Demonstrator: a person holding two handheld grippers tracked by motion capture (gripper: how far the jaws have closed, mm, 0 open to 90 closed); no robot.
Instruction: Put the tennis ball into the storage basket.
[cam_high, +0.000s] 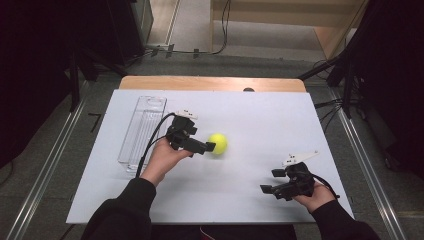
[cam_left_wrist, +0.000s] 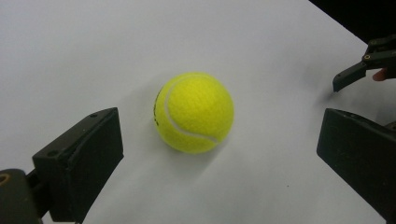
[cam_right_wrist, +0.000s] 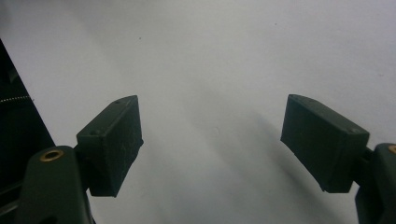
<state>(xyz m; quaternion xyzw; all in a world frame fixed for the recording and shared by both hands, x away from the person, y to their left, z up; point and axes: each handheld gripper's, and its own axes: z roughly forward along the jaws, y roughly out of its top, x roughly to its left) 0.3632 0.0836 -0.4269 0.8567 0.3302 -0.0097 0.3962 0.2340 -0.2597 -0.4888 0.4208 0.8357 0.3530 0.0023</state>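
While our left tool (cam_left_wrist: 212, 154) stands wide open and empty, we note the ball (cam_left_wrist: 194, 112) lies just ahead, centred between its jaws.

The tennis ball (cam_left_wrist: 194, 113) has a fuzzy yellow felt nap with 1 smooth white seam. The surface (cam_high: 260, 115) looks like matt white board over a wooden edge. The container (cam_high: 142, 132) is clear glossy plastic. The left gripper (cam_left_wrist: 219, 154) has matt black plastic jaws, faintly grainy.
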